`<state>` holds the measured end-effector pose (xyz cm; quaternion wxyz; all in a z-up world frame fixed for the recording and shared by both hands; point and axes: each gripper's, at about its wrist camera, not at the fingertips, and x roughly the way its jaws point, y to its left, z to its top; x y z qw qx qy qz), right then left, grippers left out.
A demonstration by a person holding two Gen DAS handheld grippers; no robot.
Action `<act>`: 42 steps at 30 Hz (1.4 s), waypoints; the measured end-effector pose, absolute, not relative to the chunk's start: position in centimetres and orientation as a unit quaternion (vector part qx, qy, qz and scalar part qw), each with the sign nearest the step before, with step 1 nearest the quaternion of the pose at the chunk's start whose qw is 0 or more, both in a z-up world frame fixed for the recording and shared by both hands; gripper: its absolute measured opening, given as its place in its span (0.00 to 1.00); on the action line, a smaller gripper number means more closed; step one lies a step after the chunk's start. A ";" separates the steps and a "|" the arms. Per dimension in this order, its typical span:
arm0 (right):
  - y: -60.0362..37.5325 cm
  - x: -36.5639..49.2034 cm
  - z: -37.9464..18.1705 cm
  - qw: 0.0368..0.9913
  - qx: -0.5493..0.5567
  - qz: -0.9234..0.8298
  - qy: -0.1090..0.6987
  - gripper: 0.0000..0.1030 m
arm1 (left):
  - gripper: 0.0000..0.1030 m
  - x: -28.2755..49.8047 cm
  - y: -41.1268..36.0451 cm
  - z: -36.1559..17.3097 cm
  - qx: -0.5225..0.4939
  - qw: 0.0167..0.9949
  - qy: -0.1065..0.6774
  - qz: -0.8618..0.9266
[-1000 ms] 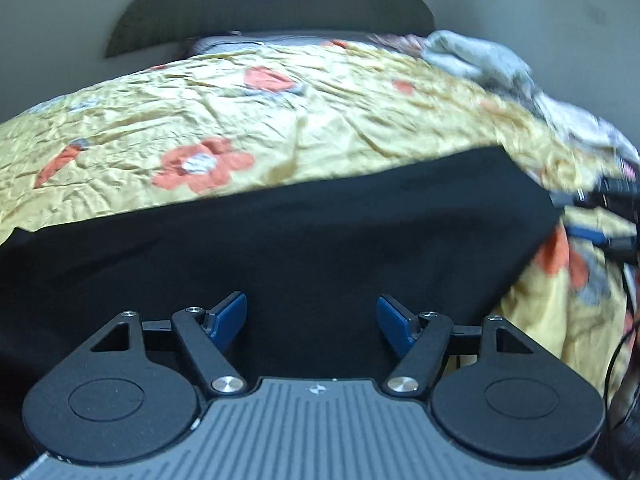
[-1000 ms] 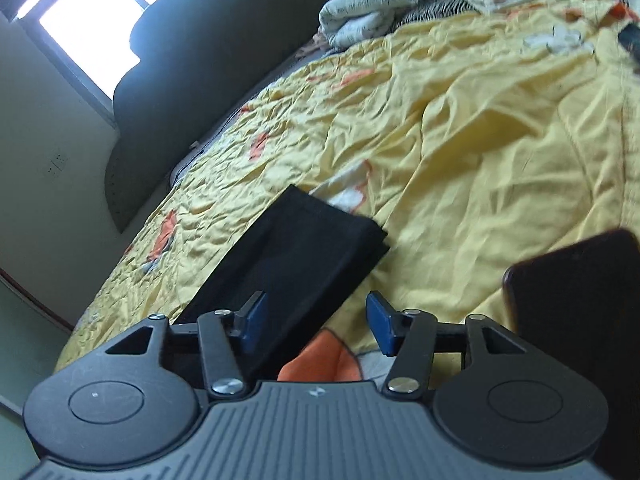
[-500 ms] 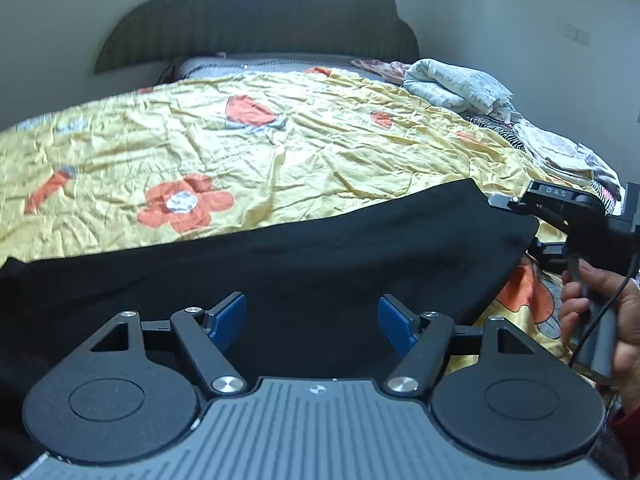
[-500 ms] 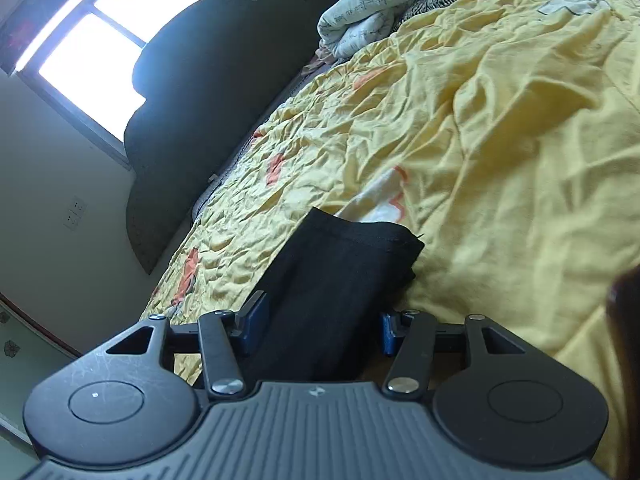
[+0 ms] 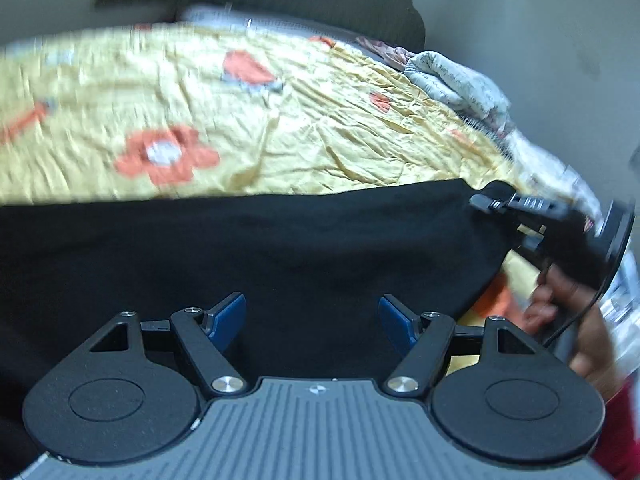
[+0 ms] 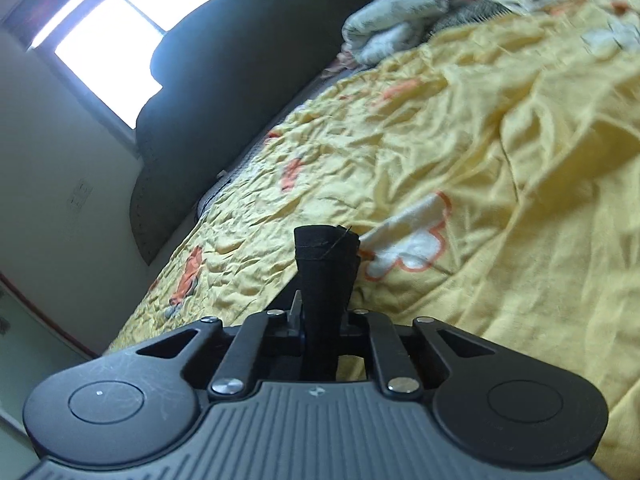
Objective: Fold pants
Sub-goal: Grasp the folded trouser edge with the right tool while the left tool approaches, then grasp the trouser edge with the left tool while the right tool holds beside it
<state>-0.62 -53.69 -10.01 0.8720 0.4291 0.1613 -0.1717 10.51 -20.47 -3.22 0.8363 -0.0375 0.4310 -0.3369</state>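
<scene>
Left-wrist view blurred; the black pants (image 5: 280,248) run past its left edge. Left gripper (image 5: 312,314) spread wide over them. Right gripper (image 6: 322,320) pinches their hem.

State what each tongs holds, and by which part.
Right tongs are clamped on the hemmed end corner of the black fabric pants. Left tongs are open, holding nothing.

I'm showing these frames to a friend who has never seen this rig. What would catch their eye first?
Probably the yellow bedspread with its orange flowers, filling both views. Across its near edge lies the wide black pants, over which the left gripper hangs with fingers apart. In the right wrist view, the right gripper is clamped on a bunched end of the pants, and a bright window glows behind the dark headboard.
</scene>
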 end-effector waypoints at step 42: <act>-33.1 -1.8 -5.3 0.974 -0.091 0.002 0.207 0.59 | 0.04 17.3 -23.8 -6.8 -0.266 0.740 0.497 -0.366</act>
